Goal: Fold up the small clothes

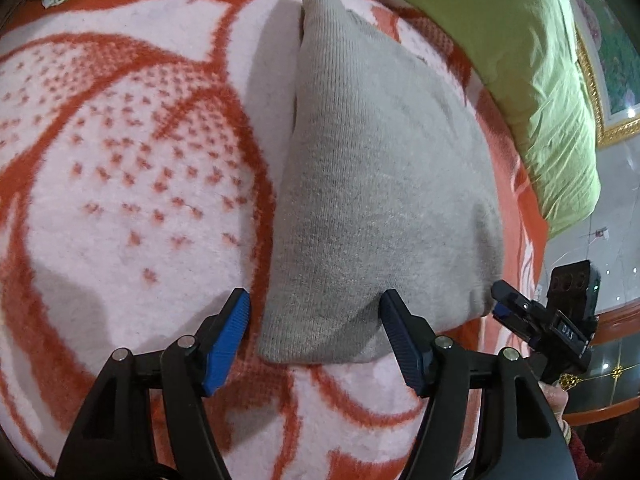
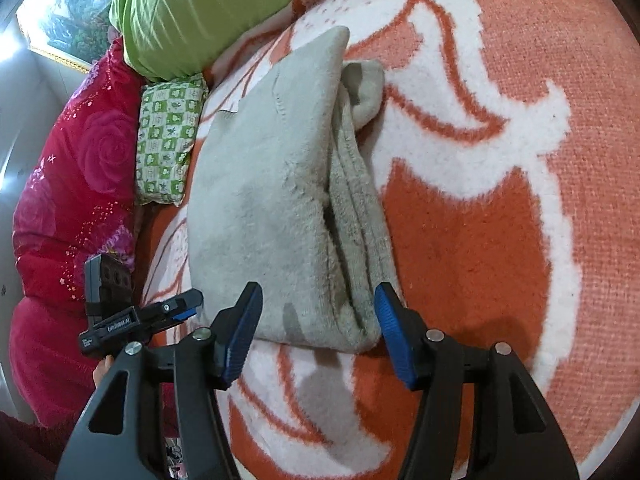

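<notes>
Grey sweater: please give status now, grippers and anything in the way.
Left gripper open, right gripper open, both at near edge. Grey sweater folded, lying on orange blanket. Green pillow beyond, not in the way.

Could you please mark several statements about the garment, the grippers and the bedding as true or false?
1. The grey garment lies folded on an orange and white blanket. True.
2. The left gripper is shut on the garment. False: its jaws stand open around the near edge.
3. The right gripper is open. True.
4. A blue pillow lies beyond the garment. False: the pillow is green.
</notes>
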`<action>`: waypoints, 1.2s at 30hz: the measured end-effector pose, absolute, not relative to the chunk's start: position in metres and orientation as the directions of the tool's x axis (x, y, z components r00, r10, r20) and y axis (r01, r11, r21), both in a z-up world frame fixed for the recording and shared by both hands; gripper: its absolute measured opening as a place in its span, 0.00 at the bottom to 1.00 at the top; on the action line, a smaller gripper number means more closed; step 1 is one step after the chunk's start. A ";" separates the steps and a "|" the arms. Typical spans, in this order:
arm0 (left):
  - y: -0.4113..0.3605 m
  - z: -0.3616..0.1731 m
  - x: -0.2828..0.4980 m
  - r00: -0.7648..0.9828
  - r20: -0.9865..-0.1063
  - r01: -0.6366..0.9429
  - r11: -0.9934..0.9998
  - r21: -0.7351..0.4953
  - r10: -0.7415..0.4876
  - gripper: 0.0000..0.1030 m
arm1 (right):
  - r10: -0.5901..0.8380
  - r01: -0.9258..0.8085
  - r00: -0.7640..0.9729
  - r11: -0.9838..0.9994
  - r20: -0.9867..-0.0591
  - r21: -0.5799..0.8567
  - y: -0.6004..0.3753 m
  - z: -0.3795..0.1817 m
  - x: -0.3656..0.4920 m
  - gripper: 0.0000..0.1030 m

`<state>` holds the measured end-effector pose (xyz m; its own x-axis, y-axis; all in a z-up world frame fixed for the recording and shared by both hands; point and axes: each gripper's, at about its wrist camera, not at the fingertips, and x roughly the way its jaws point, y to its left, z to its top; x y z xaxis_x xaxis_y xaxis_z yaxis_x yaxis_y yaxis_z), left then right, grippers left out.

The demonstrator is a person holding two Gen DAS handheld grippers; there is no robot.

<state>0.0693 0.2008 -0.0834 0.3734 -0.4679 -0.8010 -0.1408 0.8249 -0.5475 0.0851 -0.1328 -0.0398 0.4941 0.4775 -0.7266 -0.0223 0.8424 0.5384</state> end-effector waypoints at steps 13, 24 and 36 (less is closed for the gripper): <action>0.182 -0.077 0.077 0.362 -0.831 -0.084 0.873 -0.480 -0.422 0.22 | 0.364 -0.017 0.494 0.912 -0.789 0.410 -0.136 -0.037 0.085 0.08; 0.186 -0.089 0.066 0.382 -0.826 -0.078 0.876 -0.476 -0.415 0.34 | 0.317 0.014 0.483 0.929 -0.816 0.369 -0.137 -0.054 0.090 0.15; 0.188 -0.025 0.062 0.521 -0.800 -0.050 0.925 -0.377 -0.298 0.42 | 0.323 -0.077 0.637 0.930 -0.700 0.358 -0.119 0.009 0.065 0.28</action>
